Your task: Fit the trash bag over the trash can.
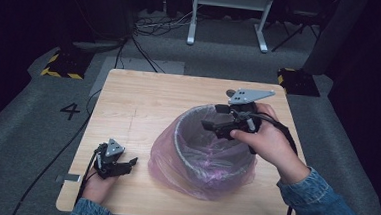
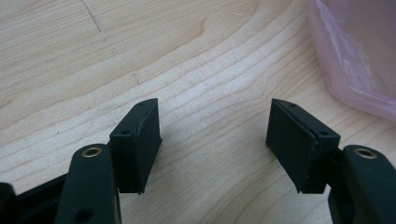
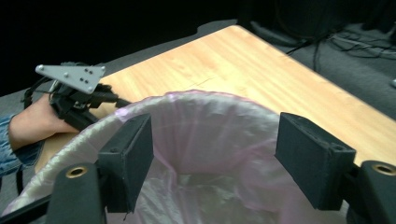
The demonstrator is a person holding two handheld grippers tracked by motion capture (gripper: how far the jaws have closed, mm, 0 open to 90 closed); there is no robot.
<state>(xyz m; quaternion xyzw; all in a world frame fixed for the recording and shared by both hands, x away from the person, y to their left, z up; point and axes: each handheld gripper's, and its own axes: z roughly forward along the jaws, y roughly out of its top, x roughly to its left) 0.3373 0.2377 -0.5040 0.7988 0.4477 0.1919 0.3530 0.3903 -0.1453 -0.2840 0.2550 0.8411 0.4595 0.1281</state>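
Wooden table [image 1: 144, 99] bears a pink-lined (translucent) bin [image 1: 203, 151]; right gripper [image 1: 213, 118] gapes empty.

The left claw [image 2: 212, 140] stands open with nothing between its jaws, low over the wooden bench [image 2: 140, 56], the pink bag [image 2: 355, 56] just beyond its right-hand jaw.

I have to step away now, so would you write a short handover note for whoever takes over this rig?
Left hand-held gripper: open, empty, resting low on the wooden table left of the bin.
Right hand-held gripper: open, empty, held above the bin's rim.
Bin: stands on the table, lined with a pink bag.
Done: the bag appears folded over the rim all round; its loose skirt bunches at the base.
Left: probably just check the bag's fit; nothing is held.
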